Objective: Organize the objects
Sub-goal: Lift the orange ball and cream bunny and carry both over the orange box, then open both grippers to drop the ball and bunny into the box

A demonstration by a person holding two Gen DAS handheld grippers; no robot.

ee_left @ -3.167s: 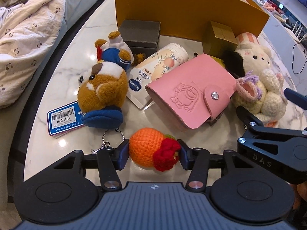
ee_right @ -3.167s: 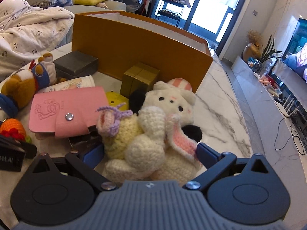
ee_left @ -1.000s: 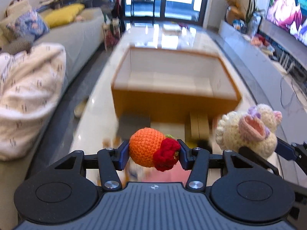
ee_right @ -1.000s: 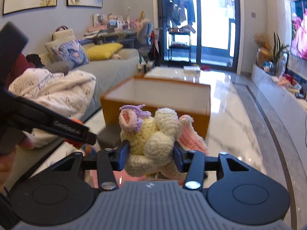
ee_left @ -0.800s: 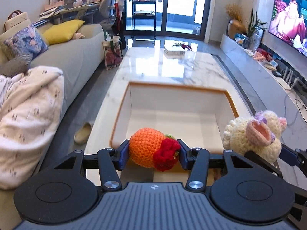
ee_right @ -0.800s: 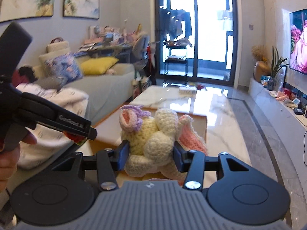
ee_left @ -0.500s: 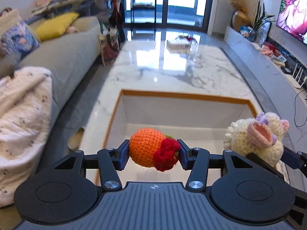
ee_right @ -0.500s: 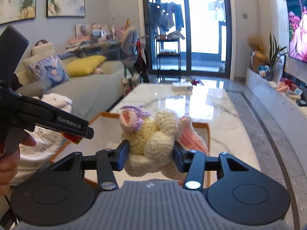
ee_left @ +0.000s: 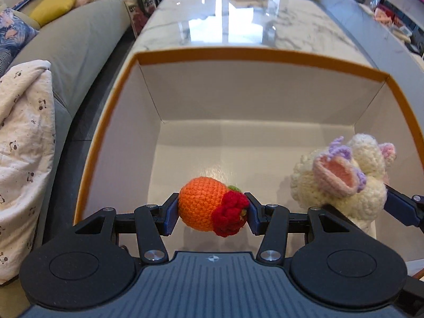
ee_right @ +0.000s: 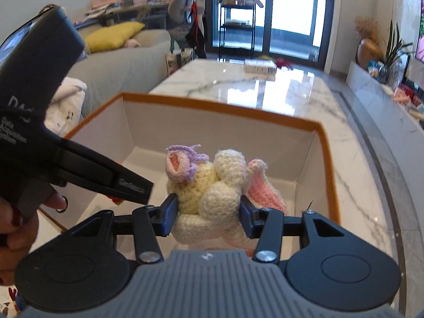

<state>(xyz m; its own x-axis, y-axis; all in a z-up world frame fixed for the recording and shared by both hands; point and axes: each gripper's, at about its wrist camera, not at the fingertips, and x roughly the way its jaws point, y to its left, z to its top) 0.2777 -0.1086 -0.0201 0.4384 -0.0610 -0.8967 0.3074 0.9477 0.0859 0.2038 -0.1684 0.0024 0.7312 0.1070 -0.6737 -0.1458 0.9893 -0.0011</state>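
Observation:
My left gripper is shut on an orange crocheted ball with a red flower, held over the open orange-rimmed box. My right gripper is shut on a cream crocheted bunny with pink ears, held over the same box toward its right side. The bunny shows at the right of the left wrist view. The left gripper's body fills the left of the right wrist view. The box's white inside looks bare.
The box stands on a long marble table. A small white box lies at the table's far end. A grey sofa with a spotted blanket runs along the left.
Both grippers have moved forward and tilted down over the box with their toys still held. The box now fills both views and its floor is visible.

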